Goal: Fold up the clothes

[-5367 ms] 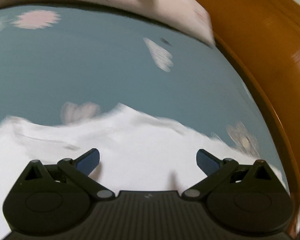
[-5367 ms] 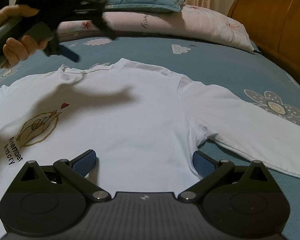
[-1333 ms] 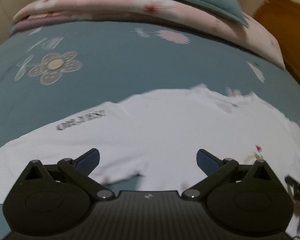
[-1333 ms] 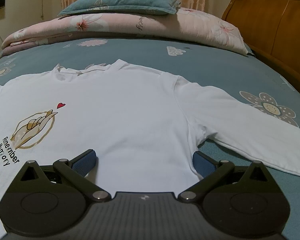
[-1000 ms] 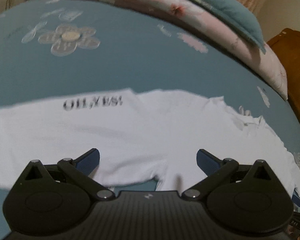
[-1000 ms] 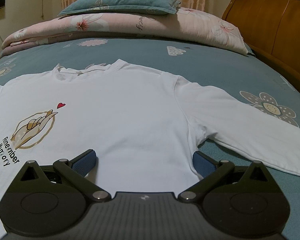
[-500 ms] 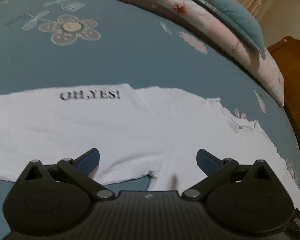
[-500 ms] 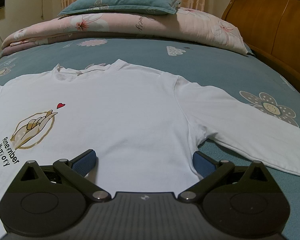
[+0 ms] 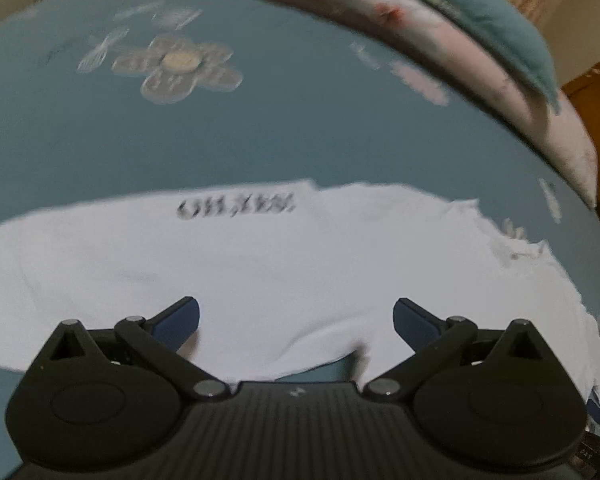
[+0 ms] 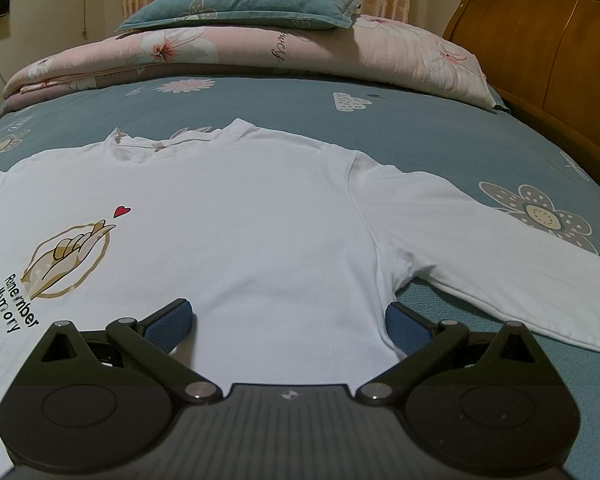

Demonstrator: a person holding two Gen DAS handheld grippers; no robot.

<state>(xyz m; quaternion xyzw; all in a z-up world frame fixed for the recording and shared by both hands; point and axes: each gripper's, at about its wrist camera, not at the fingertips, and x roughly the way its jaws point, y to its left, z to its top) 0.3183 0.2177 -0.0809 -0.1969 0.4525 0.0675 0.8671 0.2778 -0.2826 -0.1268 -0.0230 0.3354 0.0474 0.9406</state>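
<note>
White long-sleeved shirt (image 10: 268, 232) lies spread flat, front up, on the blue flowered bedsheet (image 10: 440, 128). In the left wrist view it sits a little higher and more blurred than half a second ago, the "OH,YES!" sleeve print (image 9: 236, 207) now smeared, and the armpit notch has slid to the right between the fingers; the right wrist view looks unchanged over the same span. The left gripper (image 9: 296, 320) has its blue fingers (image 9: 180, 322) released, spread wide over the left sleeve and underarm, grasping nothing. The right gripper (image 10: 288, 322) is likewise released, its fingers (image 10: 168, 326) straddling the shirt's right side below the armpit. The chest carries a gold hand drawing (image 10: 66, 258) with a small red heart (image 10: 121, 211) and black lettering (image 10: 18, 306). The right sleeve (image 10: 492, 256) stretches out over the sheet toward the wooden bed frame (image 10: 548, 44). A pink folded quilt (image 10: 300, 56) and a teal pillow (image 10: 240, 4) lie beyond the collar.
</note>
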